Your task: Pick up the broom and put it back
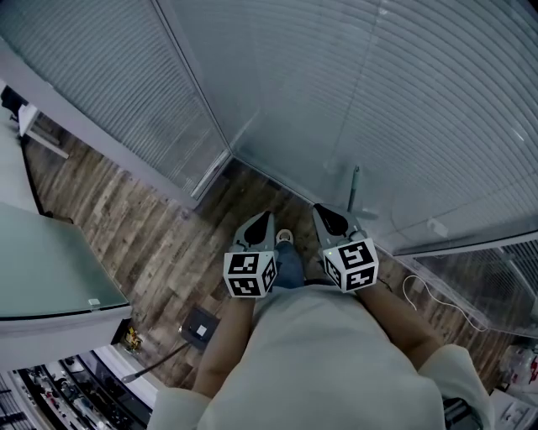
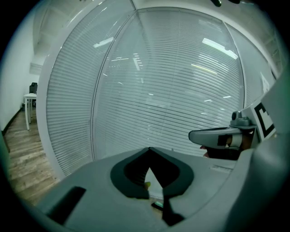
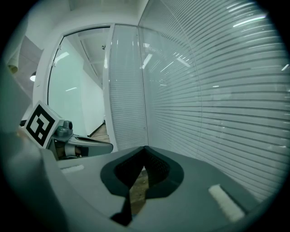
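since the left gripper and the right gripper are both clenched shut on nothing, the broom, leaning upright at the edge of the floor against the glass wall, seems already put back.

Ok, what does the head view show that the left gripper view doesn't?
Head view only: the person's shoe, a white cable, a floor box and the desk. Left gripper view only: the glass wall's top edge, and a close look along the left hand-held gripper, jaw tips together with nothing between them. Both: the blinds, the wood floor and the right hand-held gripper.
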Demonstrator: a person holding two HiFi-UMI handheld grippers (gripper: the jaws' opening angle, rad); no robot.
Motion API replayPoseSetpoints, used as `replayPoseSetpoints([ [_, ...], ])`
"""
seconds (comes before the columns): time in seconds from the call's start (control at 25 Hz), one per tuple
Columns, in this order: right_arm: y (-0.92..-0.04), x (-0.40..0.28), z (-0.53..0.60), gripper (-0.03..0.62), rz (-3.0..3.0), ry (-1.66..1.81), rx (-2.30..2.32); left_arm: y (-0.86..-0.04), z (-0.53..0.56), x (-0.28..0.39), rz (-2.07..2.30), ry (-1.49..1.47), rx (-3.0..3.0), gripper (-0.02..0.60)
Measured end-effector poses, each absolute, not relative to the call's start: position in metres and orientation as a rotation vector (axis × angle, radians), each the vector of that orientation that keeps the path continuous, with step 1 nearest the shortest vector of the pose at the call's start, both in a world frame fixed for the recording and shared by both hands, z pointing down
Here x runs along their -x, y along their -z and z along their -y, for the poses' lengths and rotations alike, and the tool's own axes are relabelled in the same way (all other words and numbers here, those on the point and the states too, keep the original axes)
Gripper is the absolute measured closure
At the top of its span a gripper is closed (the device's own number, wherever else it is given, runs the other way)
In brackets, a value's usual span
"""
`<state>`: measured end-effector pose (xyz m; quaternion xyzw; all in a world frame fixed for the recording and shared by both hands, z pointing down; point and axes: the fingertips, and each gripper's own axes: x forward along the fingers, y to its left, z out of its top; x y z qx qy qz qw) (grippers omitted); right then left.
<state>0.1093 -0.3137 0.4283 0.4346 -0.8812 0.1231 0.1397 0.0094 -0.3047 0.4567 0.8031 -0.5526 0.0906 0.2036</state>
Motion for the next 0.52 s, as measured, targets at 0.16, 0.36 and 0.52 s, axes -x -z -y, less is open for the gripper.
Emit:
replayPoseSetpoints([
  [0.16, -0.4289, -0.1086, 0.3146, 0.589, 2.549, -0.362, -1.249, -0.4566, 0.3060, -0.0100, 1.540, -0.252, -2.243, 0.577],
  [0.36, -0.4284, -0.1057, 0.3136, 0.588, 2.551, -0.355, -1.242, -0.4544, 0.3054, -0.0090, 1.542, -0.248, -2.247, 0.577],
  [0.52, -0.4304, -0.1023, 0.3137, 0.588, 2.555, -0.349, -1.227, -0.4558, 0.3067, -0.0093, 1.539, -0.250, -2.252, 0.577],
])
